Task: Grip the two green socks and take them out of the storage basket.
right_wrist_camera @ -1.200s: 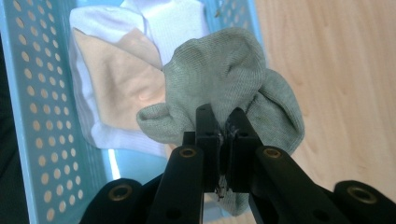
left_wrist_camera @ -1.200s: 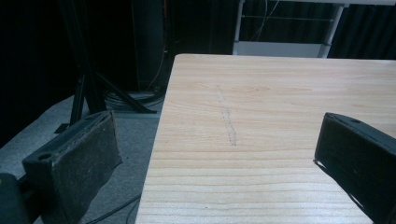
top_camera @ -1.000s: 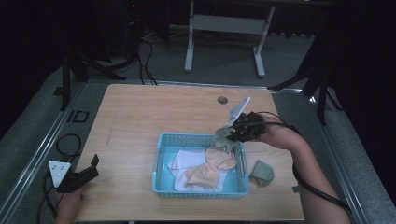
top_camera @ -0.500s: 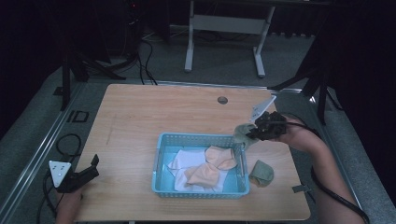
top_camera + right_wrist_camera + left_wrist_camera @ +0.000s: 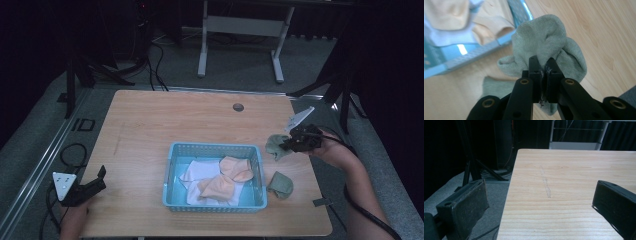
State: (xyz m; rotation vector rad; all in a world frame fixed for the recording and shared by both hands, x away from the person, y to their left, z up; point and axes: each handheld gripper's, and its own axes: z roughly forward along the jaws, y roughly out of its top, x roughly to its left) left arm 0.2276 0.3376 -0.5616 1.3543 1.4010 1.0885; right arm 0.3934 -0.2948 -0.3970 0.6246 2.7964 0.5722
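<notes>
The right tool (image 5: 295,142) is clenched on a green sock (image 5: 544,47), a fold of the knit pinched between its jaws, and holds it off the table (image 5: 150,130) just right of the blue basket (image 5: 172,165). The sock looks light, soft and limp; it will likely drape and swing rather than keep a shape, so a bunched fold like this one seems the surest place to grip. A second green sock (image 5: 281,185) lies on the table near the basket's right end, below the held one. Peach socks (image 5: 235,169) and white cloth (image 5: 200,171) sit inside the basket. The table's right edge is close, with little bare wood there, while the far half is open. The left tool (image 5: 92,187) rests released at the near left corner, jaws apart.
</notes>
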